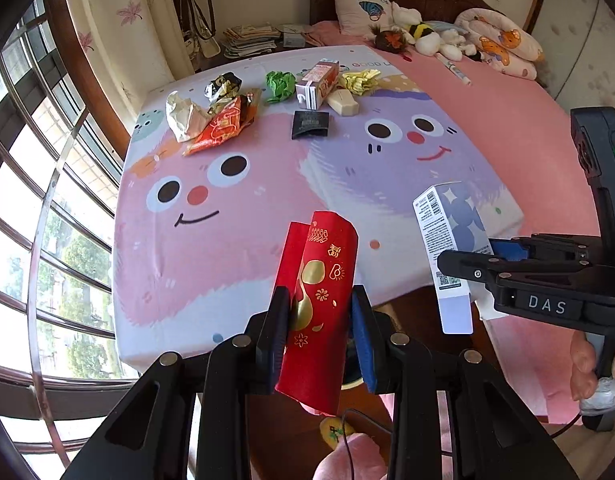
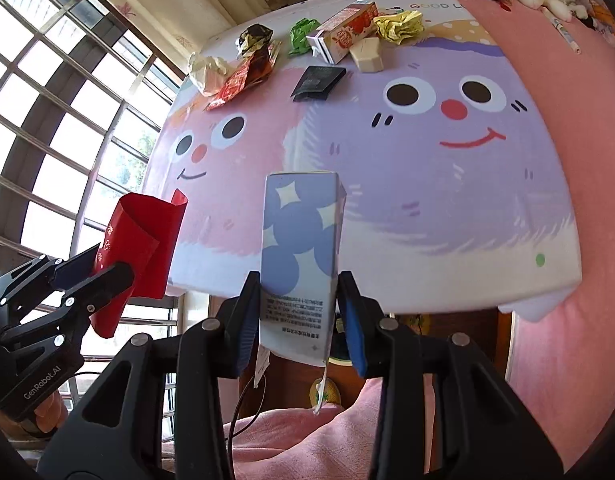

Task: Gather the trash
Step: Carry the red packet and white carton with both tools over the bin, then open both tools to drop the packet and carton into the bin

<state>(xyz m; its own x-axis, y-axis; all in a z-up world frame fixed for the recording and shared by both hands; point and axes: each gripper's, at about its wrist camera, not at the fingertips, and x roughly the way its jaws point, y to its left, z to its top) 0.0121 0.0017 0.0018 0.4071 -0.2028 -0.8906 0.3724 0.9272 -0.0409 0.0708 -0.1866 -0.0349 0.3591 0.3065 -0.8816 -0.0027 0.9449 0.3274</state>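
Observation:
My left gripper [image 1: 319, 320] is shut on a curled red envelope [image 1: 321, 292] with gold print, held off the near edge of the cartoon mat [image 1: 267, 184]. It also shows at the left of the right wrist view [image 2: 139, 248]. My right gripper [image 2: 297, 312] is shut on a white and blue carton [image 2: 299, 256], also held off the mat's near edge; the carton shows in the left wrist view [image 1: 451, 248]. Trash lies at the mat's far end: a red snack wrapper [image 1: 221, 128], crumpled beige paper [image 1: 181, 116], a black sachet [image 1: 310, 124], a green wad [image 1: 281, 84], a red-white carton [image 1: 317, 82].
A yellow crumpled wrapper [image 1: 359, 80] and a cream block [image 1: 343, 102] lie by the far trash. The mat covers a pink bed [image 1: 507, 128] with plush toys [image 1: 423, 34] and a pillow [image 1: 361, 6] by the headboard. A barred window [image 1: 35, 200] is at the left.

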